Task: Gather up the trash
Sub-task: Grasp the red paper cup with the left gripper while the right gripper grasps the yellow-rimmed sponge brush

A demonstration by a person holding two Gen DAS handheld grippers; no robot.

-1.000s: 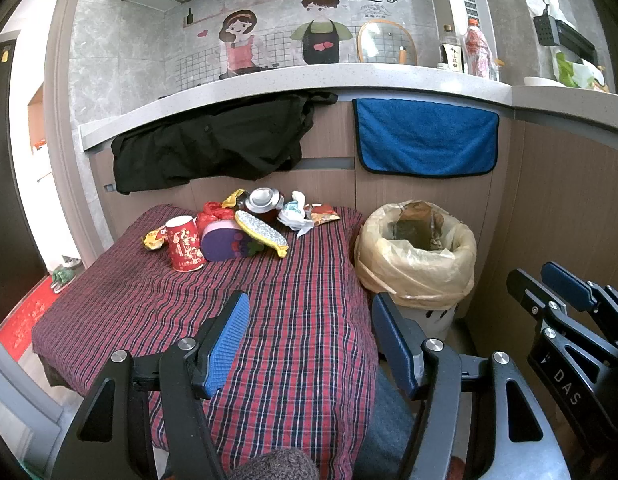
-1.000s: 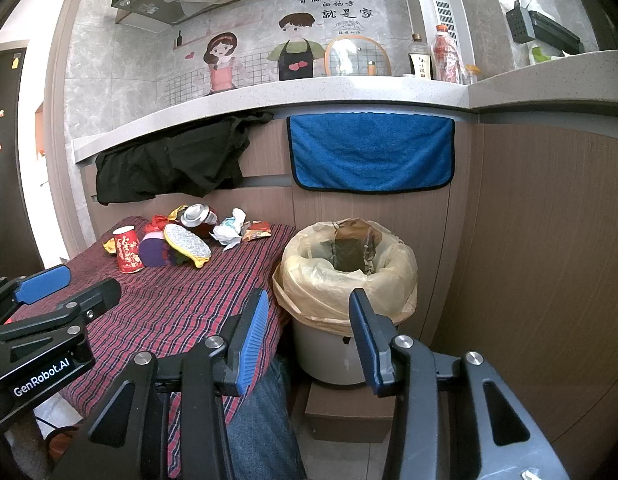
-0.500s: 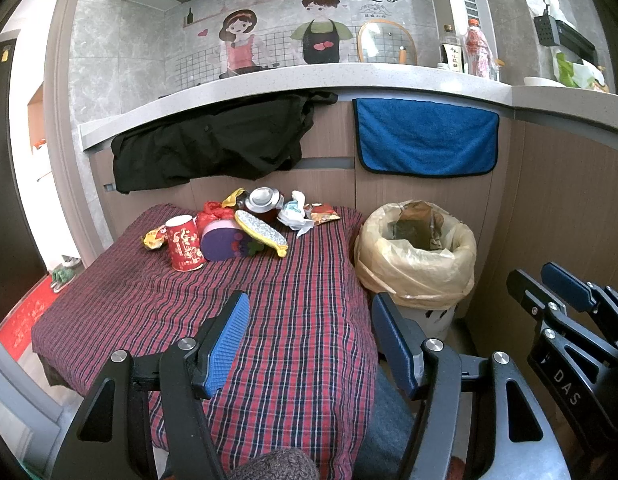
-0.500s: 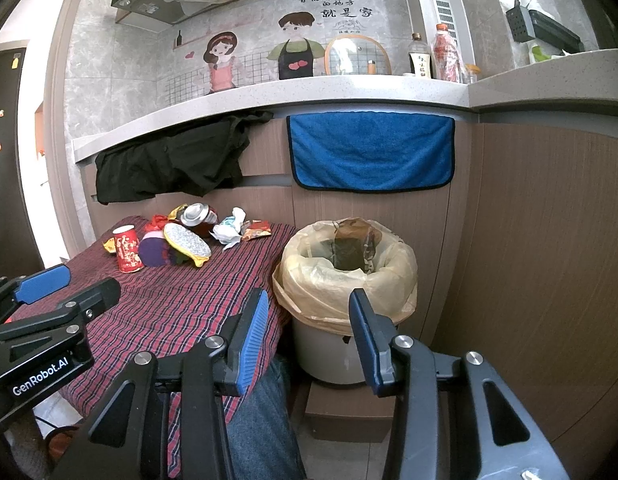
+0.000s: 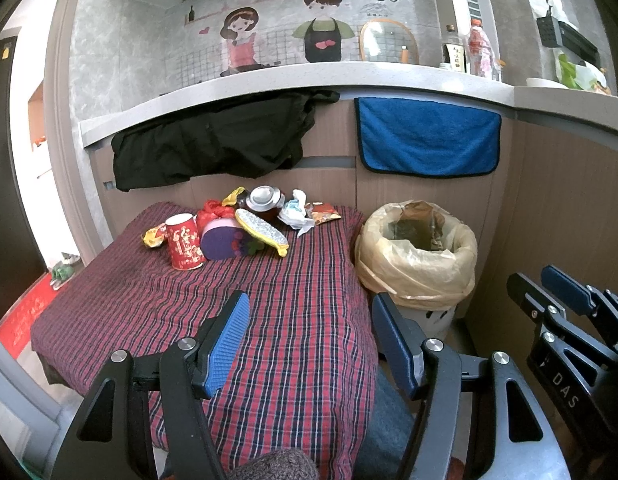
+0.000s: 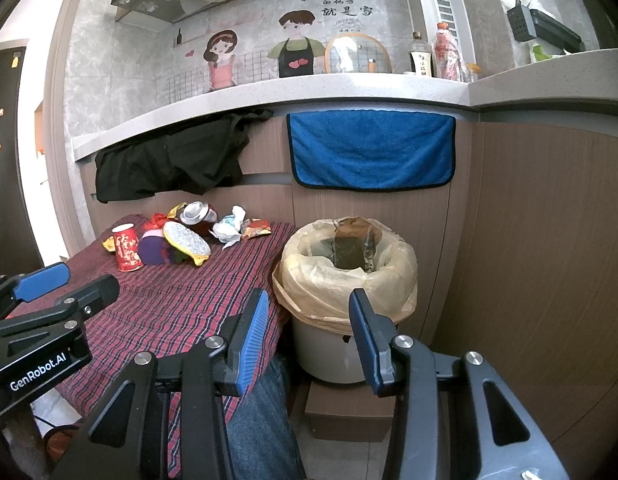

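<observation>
Both tongs stand apart with nothing between the pads. The left tongs (image 5: 309, 340) hang over the near end of the plaid cloth (image 5: 269, 320), pointing up the counter toward the trash; the right tongs (image 6: 307, 328) sit beside them, aimed at the lined bin (image 6: 345, 276) that stands against the counter's right edge.

Nothing has changed over the last second. Neither pair has shifted, the gaps are the same, and the litter lies exactly as it did. This reads as a pause before the first reach, so the task looks barely begun: the whole pile is on the counter.

That pile sits at the far end, well apart from either pair. The red cup (image 5: 184, 242) stands upright on its left flank, touching a purple box (image 5: 221, 240); a yellow-edged pouch (image 5: 263, 232) leans across the box. Behind them lie a tipped jar (image 5: 264, 199), red and yellow wrappers, crumpled tissue (image 5: 296, 216) and a small snack packet (image 5: 324, 213) nearest the bin.

The bin already holds a brownish bag but has room at its mouth. The packet and tissue look the easiest first picks for the right tongs, being light and close to the bin; the cup suits the left.
</observation>
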